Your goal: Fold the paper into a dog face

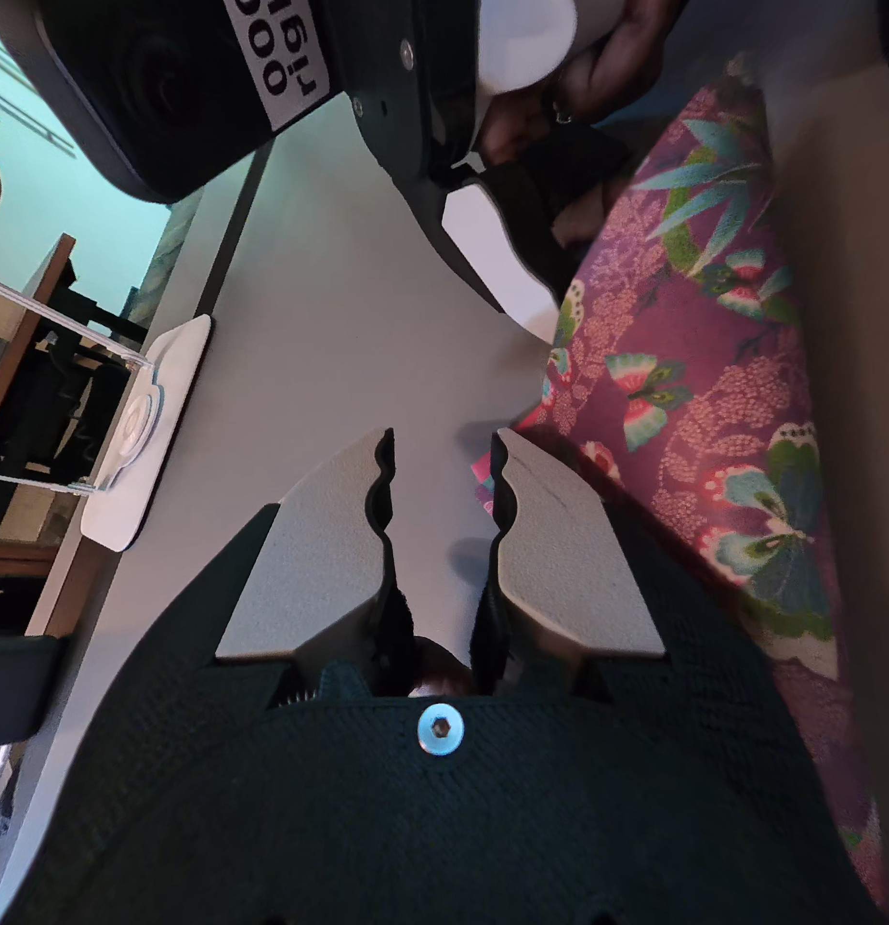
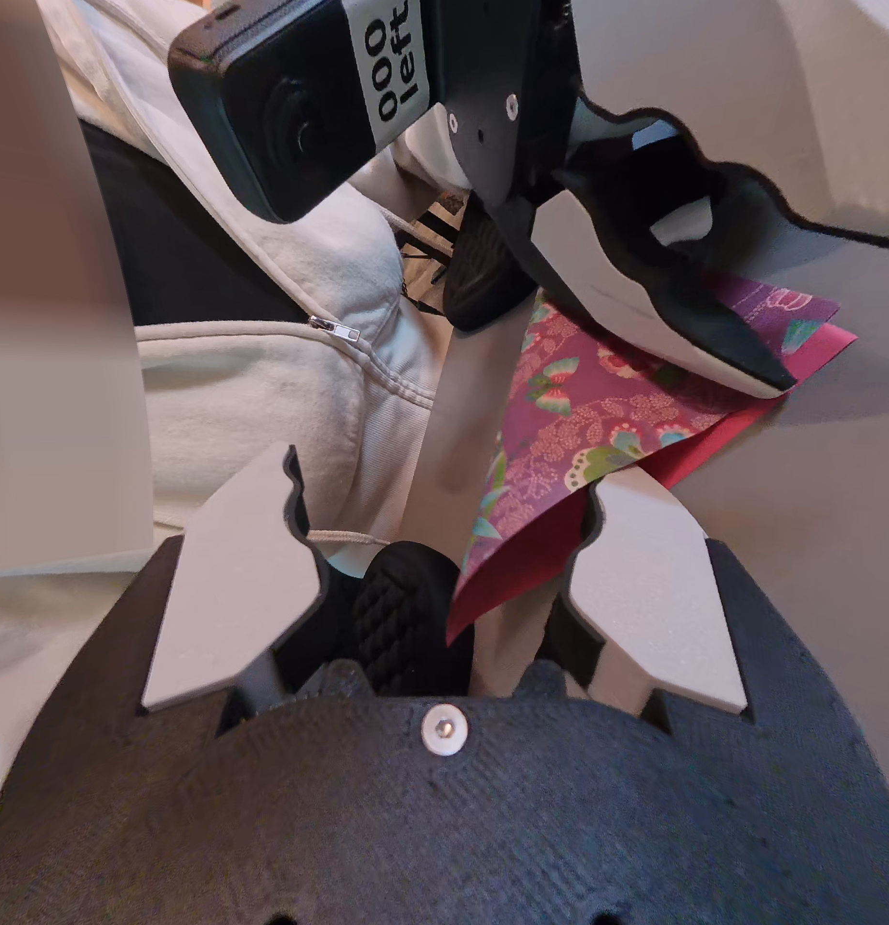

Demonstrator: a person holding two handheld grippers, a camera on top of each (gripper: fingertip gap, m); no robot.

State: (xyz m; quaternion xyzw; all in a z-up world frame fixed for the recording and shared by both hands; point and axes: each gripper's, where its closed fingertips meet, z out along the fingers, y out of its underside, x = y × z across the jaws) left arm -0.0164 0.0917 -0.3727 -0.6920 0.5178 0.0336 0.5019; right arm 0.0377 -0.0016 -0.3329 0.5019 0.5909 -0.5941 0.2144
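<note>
The paper (image 1: pixel 682 380) is purple with flowers and butterflies and a pink-red underside. It lies on the white table (image 1: pixel 352 310), folded so that a pink layer shows under the patterned one (image 2: pixel 582 400). My left gripper (image 1: pixel 442 450) is open and empty, and its right finger (image 1: pixel 557 540) rests on the paper's edge. In the right wrist view that finger (image 2: pixel 632 310) presses down on the paper. My right gripper (image 2: pixel 445 475) is open wide. A corner of the paper lies between its jaws, against its right finger (image 2: pixel 632 575). One of its fingers (image 1: pixel 502 280) meets the paper's far edge.
A white pad with a clear plastic stand (image 1: pixel 147 430) sits at the table's left edge (image 1: pixel 222 260). A person in a white zipped top (image 2: pixel 262 400) is close behind the table. A hand (image 1: pixel 597 75) holds the right gripper.
</note>
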